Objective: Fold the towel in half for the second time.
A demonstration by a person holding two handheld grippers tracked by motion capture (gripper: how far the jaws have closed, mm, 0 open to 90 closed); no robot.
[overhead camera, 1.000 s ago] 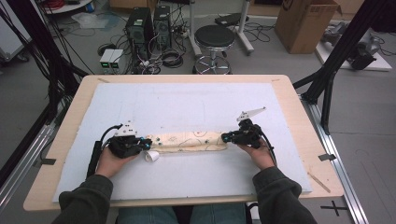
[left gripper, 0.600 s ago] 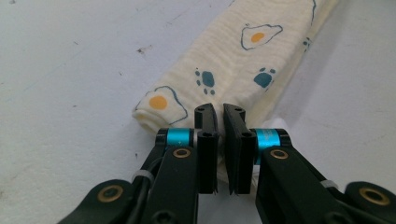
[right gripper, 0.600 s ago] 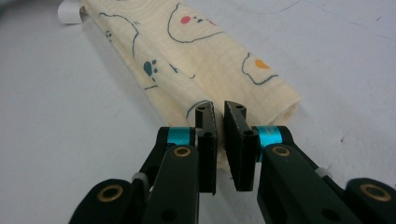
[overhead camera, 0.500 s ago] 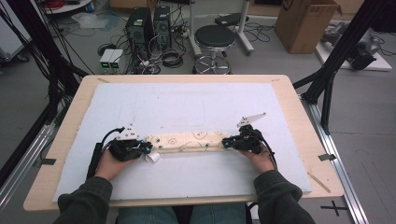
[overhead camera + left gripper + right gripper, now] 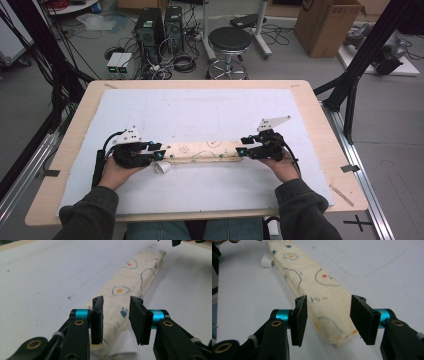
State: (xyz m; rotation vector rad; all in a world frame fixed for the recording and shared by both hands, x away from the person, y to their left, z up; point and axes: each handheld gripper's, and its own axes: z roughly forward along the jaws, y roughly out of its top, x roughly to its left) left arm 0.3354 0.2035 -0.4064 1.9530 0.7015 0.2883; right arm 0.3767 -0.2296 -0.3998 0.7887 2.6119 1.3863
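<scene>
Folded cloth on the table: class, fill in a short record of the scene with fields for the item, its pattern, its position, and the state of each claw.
item: folded cloth, a long narrow bundle
pattern: cream with fried-egg and paw prints
position: flat on the white mat, lengthwise between the claws
tag: white label sticking out near the left end
left claw: open, jaws astride one end
right claw: open, jaws astride the other end

L gripper point(image 5: 116, 320) & R gripper point(image 5: 329, 318): jaws apart, facing inward
</scene>
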